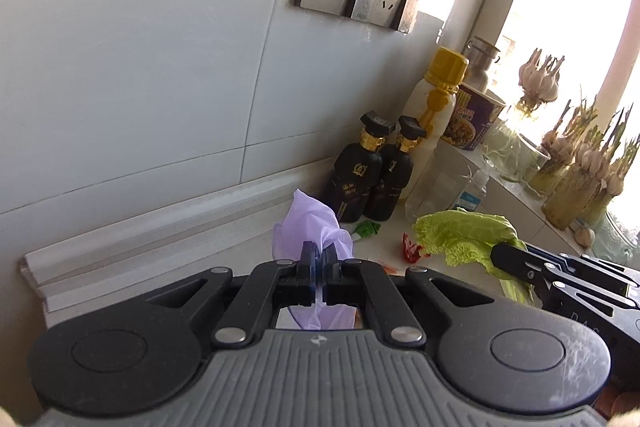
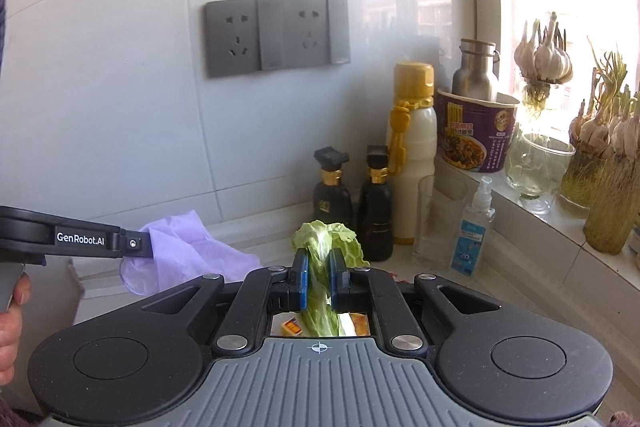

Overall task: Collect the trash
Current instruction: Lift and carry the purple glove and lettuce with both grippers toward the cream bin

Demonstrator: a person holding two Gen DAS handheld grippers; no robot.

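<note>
My left gripper [image 1: 319, 254] is shut on a thin purple plastic bag [image 1: 308, 227], held above the counter near the wall; the bag also shows in the right wrist view [image 2: 188, 251], with the left gripper [image 2: 138, 245] at its edge. My right gripper [image 2: 319, 263] is shut on a green cabbage leaf [image 2: 324, 239], held up off the counter; the leaf [image 1: 460, 231] and the right gripper [image 1: 498, 255] show at the right of the left wrist view. A small green scrap [image 1: 368, 228] and a red scrap [image 1: 412, 247] lie on the counter.
Two dark bottles [image 2: 352, 203], a white bottle with a yellow cap [image 2: 412, 147], a clear glass [image 2: 434, 219] and a spray bottle [image 2: 472, 227] stand against the wall. An instant noodle cup [image 2: 476, 131], a steel flask [image 2: 476, 71] and garlic jars [image 2: 600, 155] line the windowsill. Wall sockets [image 2: 276, 33] sit above.
</note>
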